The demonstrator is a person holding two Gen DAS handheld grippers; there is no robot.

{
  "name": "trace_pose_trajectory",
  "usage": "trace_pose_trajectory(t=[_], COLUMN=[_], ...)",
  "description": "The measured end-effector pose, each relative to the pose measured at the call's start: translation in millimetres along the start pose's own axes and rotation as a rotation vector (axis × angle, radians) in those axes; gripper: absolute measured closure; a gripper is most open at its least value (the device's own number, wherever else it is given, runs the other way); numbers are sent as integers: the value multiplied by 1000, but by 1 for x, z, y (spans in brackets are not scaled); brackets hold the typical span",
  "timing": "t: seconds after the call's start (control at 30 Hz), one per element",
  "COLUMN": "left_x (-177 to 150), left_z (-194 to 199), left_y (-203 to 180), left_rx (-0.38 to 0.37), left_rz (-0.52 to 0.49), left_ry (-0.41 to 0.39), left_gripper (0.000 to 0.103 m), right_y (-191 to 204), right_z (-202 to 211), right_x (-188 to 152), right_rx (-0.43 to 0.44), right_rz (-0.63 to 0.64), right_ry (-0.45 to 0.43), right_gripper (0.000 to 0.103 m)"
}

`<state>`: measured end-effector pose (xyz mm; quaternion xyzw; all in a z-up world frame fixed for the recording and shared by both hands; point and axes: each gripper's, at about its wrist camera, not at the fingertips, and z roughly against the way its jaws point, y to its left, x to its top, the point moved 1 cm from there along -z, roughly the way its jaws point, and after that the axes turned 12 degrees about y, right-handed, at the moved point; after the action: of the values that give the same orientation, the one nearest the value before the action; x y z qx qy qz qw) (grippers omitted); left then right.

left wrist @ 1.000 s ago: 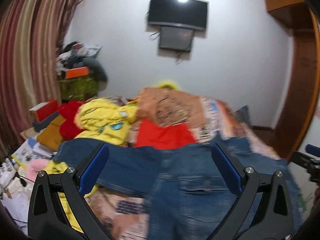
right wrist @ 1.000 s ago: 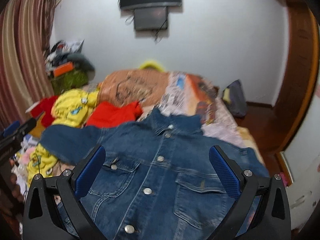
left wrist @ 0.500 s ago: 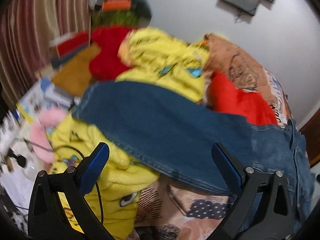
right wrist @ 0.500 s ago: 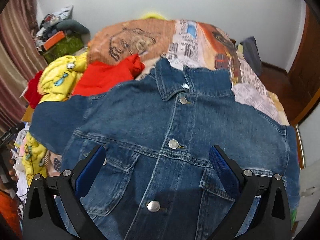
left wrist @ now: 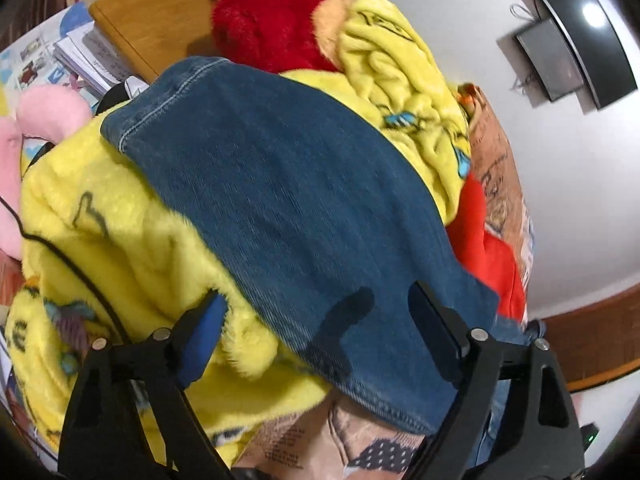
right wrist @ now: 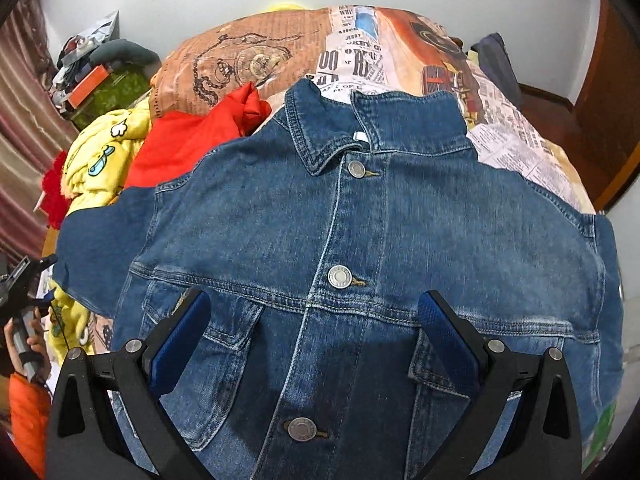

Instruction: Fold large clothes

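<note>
A blue denim jacket (right wrist: 360, 220) lies front up and buttoned on the bed, collar at the far end. Its left sleeve (left wrist: 280, 184) stretches out over a yellow plush blanket (left wrist: 120, 240). My left gripper (left wrist: 316, 328) hangs low over that sleeve near the shoulder end; its jaws are closing with the sleeve's width between them, and the pads do not press on the cloth. It also shows at the left edge of the right wrist view, held by a hand (right wrist: 28, 340). My right gripper (right wrist: 312, 328) stands open above the jacket's chest, between the two pockets, holding nothing.
A red garment (right wrist: 188, 140) and the yellow blanket crowd the jacket's left side. A red plush (left wrist: 260, 20), a wooden board (left wrist: 160, 20), papers and a pink toy (left wrist: 48, 108) lie beyond the cuff. A black cable (left wrist: 60, 252) crosses the blanket. The printed bedspread (right wrist: 360, 48) shows past the collar.
The left gripper swung left and down over the sleeve, rolled, and its jaws narrowed. The right gripper tipped down closer to the jacket's front.
</note>
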<state>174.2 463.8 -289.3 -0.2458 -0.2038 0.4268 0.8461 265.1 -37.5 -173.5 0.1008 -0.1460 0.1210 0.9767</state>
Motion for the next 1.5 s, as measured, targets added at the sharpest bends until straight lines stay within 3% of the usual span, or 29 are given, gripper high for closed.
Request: trace_pose_trajectory(t=[0.23, 0.3, 0.47, 0.53, 0.77, 1.0, 1.2, 1.37, 1.5], left_x=[26, 31, 25, 15, -9, -39, -45, -59, -89], left_z=[0, 0, 7, 16, 43, 52, 56, 71, 81], left_y=[16, 16, -6, -16, -46, -72, -103, -184, -269], left_rx=[19, 53, 205, 247, 337, 342, 406, 372, 240], left_rz=[66, 73, -35, -79, -181, -255, -320, -493, -655], left_ry=[4, 11, 4, -8, -39, -21, -100, -211, -264], left_gripper=[33, 43, 86, 90, 92, 92, 94, 95, 96], right_y=[-10, -14, -26, -31, -41, -48, -58, -65, -73], right_z=[8, 9, 13, 15, 28, 40, 41, 52, 61], right_x=[-4, -6, -11, -14, -21, -27, -30, -35, -35], right_rx=[32, 37, 88, 108, 123, 138, 150, 108, 82], right_rz=[-36, -50, -108, -134, -144, -136, -144, -139, -139], right_ry=[-10, -12, -13, -19, -49, -83, -84, -118, -147], right_gripper=[0, 0, 0, 0, 0, 0, 0, 0, 0])
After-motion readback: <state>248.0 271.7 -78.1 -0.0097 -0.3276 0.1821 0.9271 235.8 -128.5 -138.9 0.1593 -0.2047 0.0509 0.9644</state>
